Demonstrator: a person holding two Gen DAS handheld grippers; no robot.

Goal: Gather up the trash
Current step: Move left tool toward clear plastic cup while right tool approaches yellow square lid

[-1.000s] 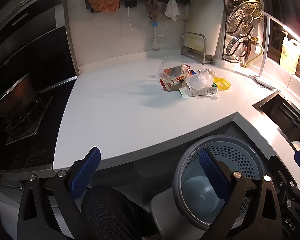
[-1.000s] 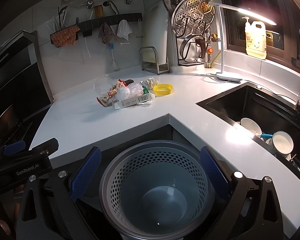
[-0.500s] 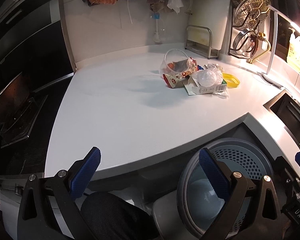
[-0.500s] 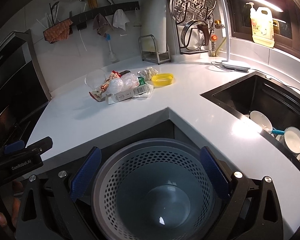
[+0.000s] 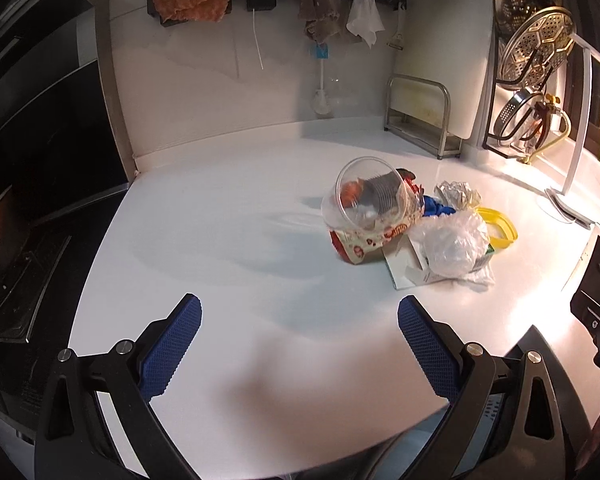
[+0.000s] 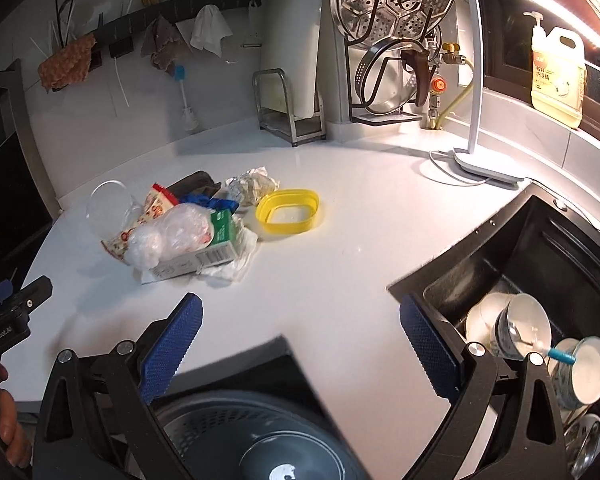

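Trash sits in one heap on the white countertop (image 5: 228, 248), and much of it is buried: a clear plastic cup (image 5: 366, 192) lies on its side atop a red printed wrapper (image 5: 360, 244), a crumpled clear bag (image 6: 172, 236) covers most of a green-and-white carton (image 6: 204, 252), and a blue scrap (image 6: 208, 203) and a foil ball (image 6: 252, 186) only peek out behind. What the dark item at the back of the heap is cannot be made out. A yellow plastic ring (image 6: 288, 210) lies just beside the pile. The grey perforated basket (image 6: 236, 436) is cut off at the bottom of the right wrist view, below the counter edge. Left gripper (image 5: 300, 344) hangs over bare counter, jaws spread wide and holding nothing, short of the heap. Right gripper (image 6: 300, 344) is likewise wide apart and empty, above the counter corner. A sink (image 6: 540, 264) with bowls lies to the right, a desk lamp (image 6: 480, 160) behind it.
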